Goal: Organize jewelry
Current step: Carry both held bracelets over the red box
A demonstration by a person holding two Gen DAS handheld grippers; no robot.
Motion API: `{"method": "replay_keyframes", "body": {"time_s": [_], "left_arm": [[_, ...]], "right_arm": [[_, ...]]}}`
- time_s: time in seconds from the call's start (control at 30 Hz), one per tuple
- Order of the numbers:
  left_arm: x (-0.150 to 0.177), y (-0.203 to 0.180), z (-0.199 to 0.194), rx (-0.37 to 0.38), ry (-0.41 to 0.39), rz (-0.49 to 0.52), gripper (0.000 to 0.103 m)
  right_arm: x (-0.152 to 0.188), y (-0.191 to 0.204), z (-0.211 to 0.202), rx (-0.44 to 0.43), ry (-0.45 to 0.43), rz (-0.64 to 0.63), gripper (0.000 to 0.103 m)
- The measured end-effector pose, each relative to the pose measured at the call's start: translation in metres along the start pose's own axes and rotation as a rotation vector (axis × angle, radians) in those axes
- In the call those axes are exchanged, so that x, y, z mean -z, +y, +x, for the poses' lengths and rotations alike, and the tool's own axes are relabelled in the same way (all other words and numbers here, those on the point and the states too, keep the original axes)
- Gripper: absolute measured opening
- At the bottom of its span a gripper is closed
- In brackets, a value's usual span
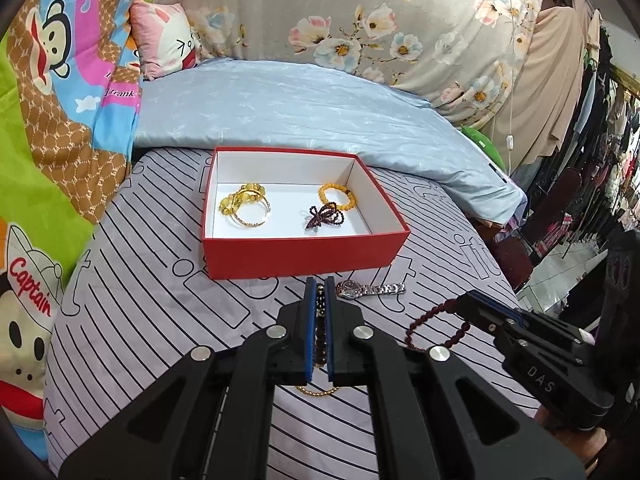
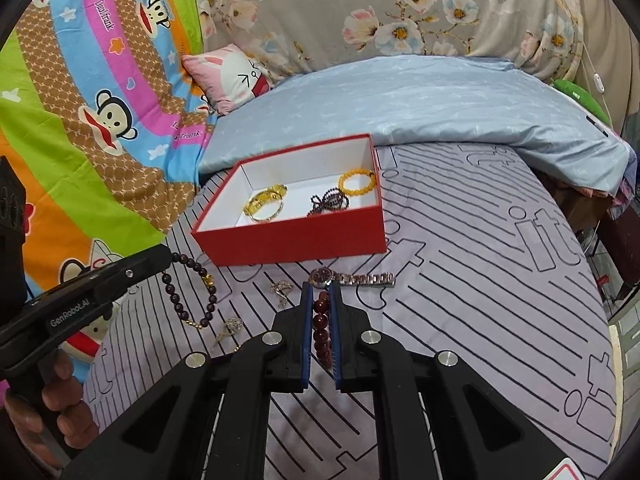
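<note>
Jewelry fills both my claws: left gripper (image 1: 319, 286) pinches a dark bead bracelet (image 2: 188, 292), right gripper (image 2: 321, 286) clamps a reddish bead bracelet (image 2: 322, 330); red box (image 1: 296, 254) ahead.

matt red card box (image 1: 300, 254), shiny metal watch (image 1: 370, 289), cloth bedsheet (image 1: 160, 320).

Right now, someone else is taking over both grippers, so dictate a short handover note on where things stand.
Left gripper: shut on the dark bead bracelet, held above the bed sheet.
Right gripper: shut on the red bead bracelet.
Done: the red box already holds the gold bangles, the yellow bracelet and a purple bead string.
Left: drop both held bracelets in the box, then collect the watch and the small gold pieces lying on the sheet.
</note>
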State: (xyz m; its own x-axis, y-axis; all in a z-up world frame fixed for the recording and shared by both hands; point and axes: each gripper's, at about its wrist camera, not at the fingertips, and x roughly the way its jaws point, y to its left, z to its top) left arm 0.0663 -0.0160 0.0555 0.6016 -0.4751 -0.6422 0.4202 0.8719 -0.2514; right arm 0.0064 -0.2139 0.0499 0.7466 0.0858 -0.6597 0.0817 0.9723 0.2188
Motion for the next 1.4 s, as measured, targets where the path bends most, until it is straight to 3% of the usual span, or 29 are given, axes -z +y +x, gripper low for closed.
{"method": "replay_keyframes", "body": {"time_s": [0.33,0.67,1.0,1.4], "left_arm": [[-0.038,-0.009,-0.009,0.004,-0.054,0.031,0.003],[-0.088,-0.014,0.01,-0.012,-0.096,0.061,0.003],[-0.118,-0.004,0.059,0.01,-0.065,0.036,0.003],[-0.118,0.009,0.109,0.001,0.003,0.009,0.003]], "right_arm": [[-0.041,0.011,-0.011,-0.013,-0.07,-0.047,0.007],[-0.095,0.023,0.015,-0.037,-0.111,-0.081,0.007],[-0.12,0.027,0.076,-0.079,-0.05,-0.059,0.007],[-0.114,0.021,0.125,-0.065,0.027,-0.059,0.007]]}}
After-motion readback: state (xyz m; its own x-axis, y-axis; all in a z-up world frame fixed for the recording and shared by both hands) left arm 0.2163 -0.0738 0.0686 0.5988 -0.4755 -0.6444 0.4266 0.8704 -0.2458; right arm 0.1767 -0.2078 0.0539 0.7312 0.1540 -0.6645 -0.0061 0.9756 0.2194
